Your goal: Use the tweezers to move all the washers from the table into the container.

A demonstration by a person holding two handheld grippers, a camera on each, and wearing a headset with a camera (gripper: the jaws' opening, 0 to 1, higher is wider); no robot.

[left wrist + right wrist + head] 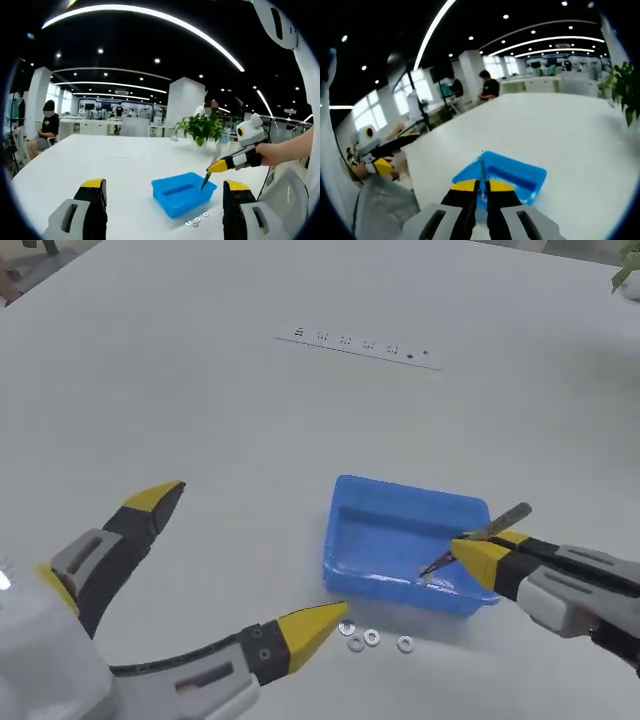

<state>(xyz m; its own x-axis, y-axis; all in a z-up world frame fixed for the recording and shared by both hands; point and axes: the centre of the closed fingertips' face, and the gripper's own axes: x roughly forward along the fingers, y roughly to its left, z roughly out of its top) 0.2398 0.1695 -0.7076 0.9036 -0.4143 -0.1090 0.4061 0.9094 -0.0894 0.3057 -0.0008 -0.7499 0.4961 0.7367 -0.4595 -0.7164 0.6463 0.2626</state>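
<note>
– Between the jaws of the left gripper (240, 562), what is the condition?
– Jaws are spread wide and hold nothing. In the head view, bare white table (200, 400) lies between them.
– Location of the washers (372, 638)?
– Four washers lie on the table in a loose group, just beside the tip of one left jaw. They are outside the blue container (395, 525), close to one of its walls. In the left gripper view they sit ahead of the jaws, nearer the right-hand jaw.
– Condition of the right gripper (472, 552)?
– Jaws are closed on the tweezers (505, 518), clamped part-way along. One end sticks out behind the jaw tips and the pointed end projects ahead of them.
– Where does the pointed end stand?
– Ahead of the right jaws, angled down over the container's inside, near one wall. Whether it touches the floor or holds a washer cannot be determined.
– Container relative to the jaws?
– Directly ahead of the right jaws, and ahead of and between the left jaws.
</note>
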